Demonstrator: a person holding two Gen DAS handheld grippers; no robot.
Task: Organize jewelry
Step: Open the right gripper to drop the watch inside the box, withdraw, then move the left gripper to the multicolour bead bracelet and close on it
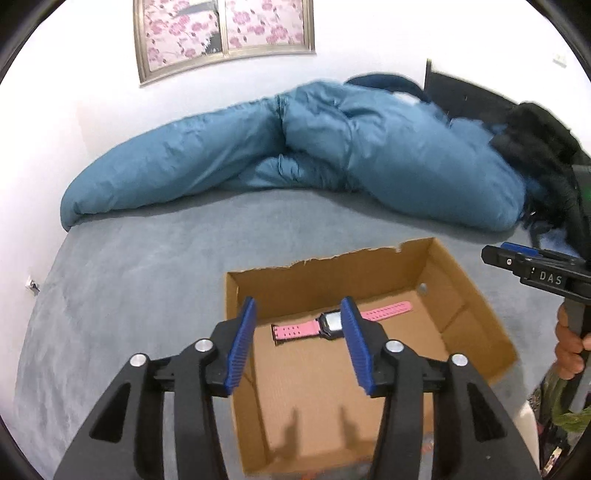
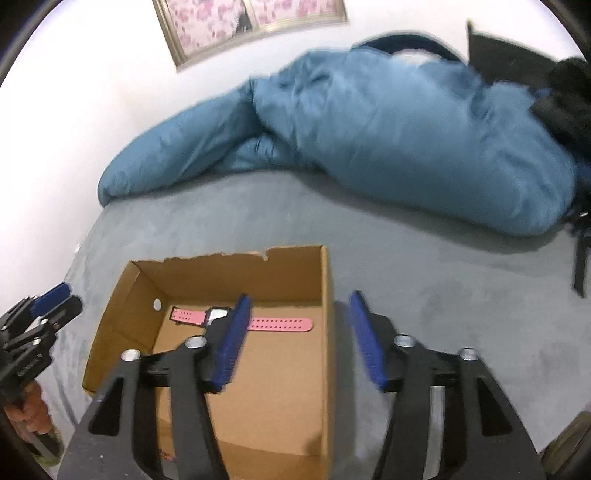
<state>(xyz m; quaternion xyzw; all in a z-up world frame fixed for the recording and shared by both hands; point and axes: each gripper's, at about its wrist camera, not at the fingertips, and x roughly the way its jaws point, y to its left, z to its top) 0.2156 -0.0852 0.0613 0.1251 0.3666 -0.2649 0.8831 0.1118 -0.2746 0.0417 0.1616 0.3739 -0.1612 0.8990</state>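
Both blue-padded claws, left (image 1: 299,314) and right (image 2: 299,310), tilt downward above the open brown cardboard box (image 1: 476,321), jaws apart and empty; pink-strapped watch (image 1: 295,328) lies inside.

A bedroom at home

You're working over a bed (image 1: 147,266) with a grey sheet, a rumpled blue duvet (image 1: 332,155) heaped against the white wall, and a window (image 1: 225,33) with pink floral covering above.

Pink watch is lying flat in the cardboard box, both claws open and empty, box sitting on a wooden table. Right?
Not quite. The cardboard box sits on a grey bed cover, not a wooden table; the left wrist view shows it. The pink watch lies flat inside, and the left claw and right claw are open and empty.
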